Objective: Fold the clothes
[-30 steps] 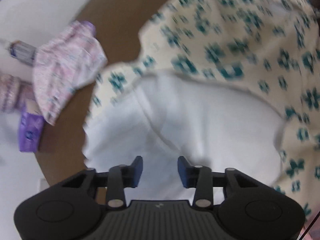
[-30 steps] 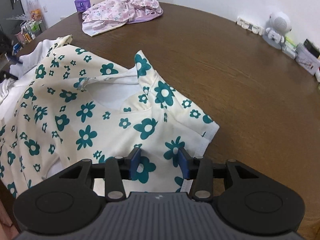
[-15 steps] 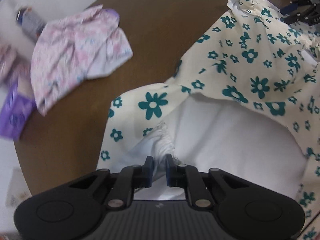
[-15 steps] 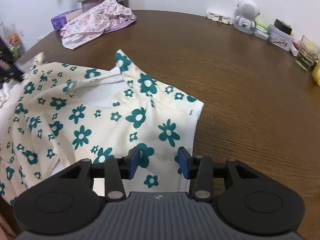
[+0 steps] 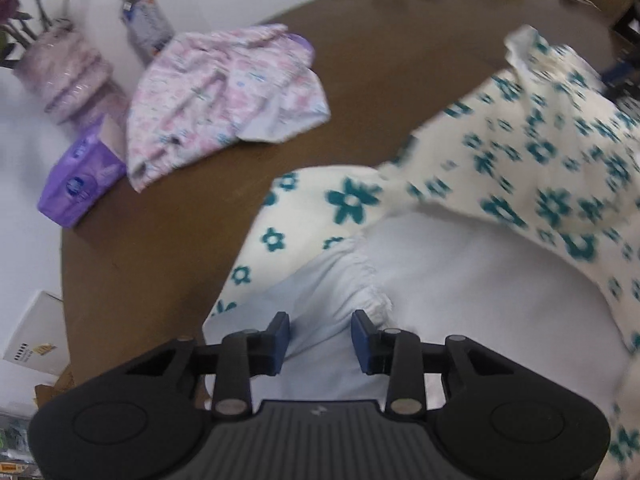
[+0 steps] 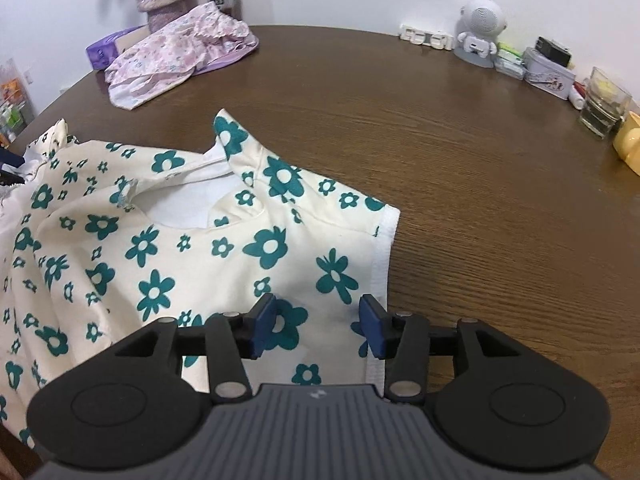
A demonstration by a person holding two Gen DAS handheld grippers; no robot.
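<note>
Both low, left claw (image 5: 320, 338) (agape), floral top (image 6: 200, 248)

Left hand-held gripper (image 5: 320, 338) — agape over floral garment (image 5: 520, 168)

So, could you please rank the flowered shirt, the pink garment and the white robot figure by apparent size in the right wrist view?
1. Flowered shirt, though it lies nearest the camera.
2. Pink garment.
3. White robot figure.

Purple tissue box (image 5: 82, 184) beside a lavender vase (image 5: 72, 72); white robot figurine (image 6: 480, 32) near tins.
</note>
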